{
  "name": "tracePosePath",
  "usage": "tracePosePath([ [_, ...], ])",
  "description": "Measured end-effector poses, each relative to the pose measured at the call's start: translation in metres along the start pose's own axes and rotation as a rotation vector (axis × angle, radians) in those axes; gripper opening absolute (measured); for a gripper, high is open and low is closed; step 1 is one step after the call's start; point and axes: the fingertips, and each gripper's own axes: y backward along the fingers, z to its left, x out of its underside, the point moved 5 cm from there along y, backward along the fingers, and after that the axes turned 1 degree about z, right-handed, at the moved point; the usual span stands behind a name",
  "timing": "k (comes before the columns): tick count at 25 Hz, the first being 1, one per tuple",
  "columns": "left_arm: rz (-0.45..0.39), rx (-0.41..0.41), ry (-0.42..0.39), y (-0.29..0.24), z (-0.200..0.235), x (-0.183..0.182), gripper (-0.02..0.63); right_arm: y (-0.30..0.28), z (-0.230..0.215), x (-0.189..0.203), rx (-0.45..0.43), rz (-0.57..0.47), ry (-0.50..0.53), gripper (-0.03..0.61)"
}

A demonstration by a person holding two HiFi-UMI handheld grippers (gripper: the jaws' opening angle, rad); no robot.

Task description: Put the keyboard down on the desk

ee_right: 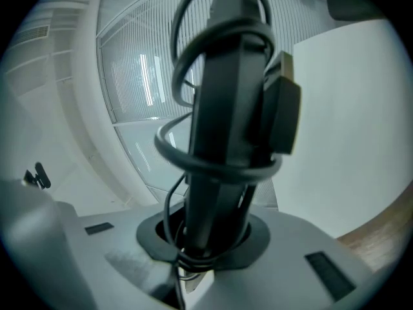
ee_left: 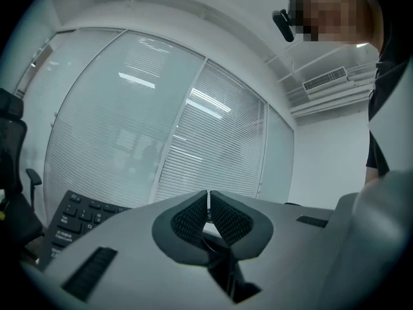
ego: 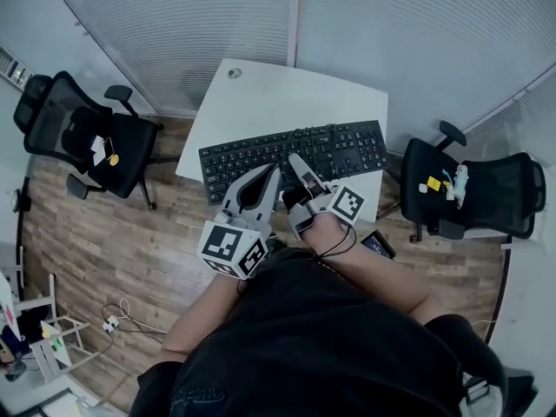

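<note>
A black keyboard lies across the near part of the white desk, its left end past the desk's edge; whether it rests on the desk I cannot tell. My right gripper is shut on its near edge. In the right gripper view the keyboard stands edge-on between the jaws, with its black cable looped round it. My left gripper is just left of the right one, by the keyboard's near edge. Its pads meet with nothing between them, and keyboard keys show at lower left.
Black office chairs stand on the wood floor left and right of the desk. A glass wall with blinds runs behind it. A small dark flat object sits by my right arm. Loose cables lie on the floor.
</note>
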Motion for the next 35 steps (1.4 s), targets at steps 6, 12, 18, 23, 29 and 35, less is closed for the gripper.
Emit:
tracePosePath([
  [6,-0.006,0.011,0.022,0.01,0.008,0.006,0.029,0.004,-0.008,0.008,0.06,0.011,0.049,0.083],
  [12,0.013,-0.015,0.031,0.013,0.019,0.012,0.028,-0.005,-0.017,0.008,0.071,0.015,0.047,0.083],
  [18,0.034,-0.041,0.025,0.01,0.035,0.012,0.029,-0.021,-0.029,0.011,0.077,0.02,0.008,0.083],
  [23,0.059,-0.044,0.014,-0.007,0.048,0.013,0.029,-0.029,-0.042,0.0,0.095,0.006,-0.016,0.083],
  [29,0.111,-0.028,-0.023,-0.042,0.057,0.026,0.029,-0.04,-0.059,-0.024,0.101,0.0,-0.03,0.083],
  [35,0.157,-0.028,0.005,-0.072,0.068,0.037,0.029,-0.05,-0.081,-0.056,0.131,-0.005,-0.033,0.083],
])
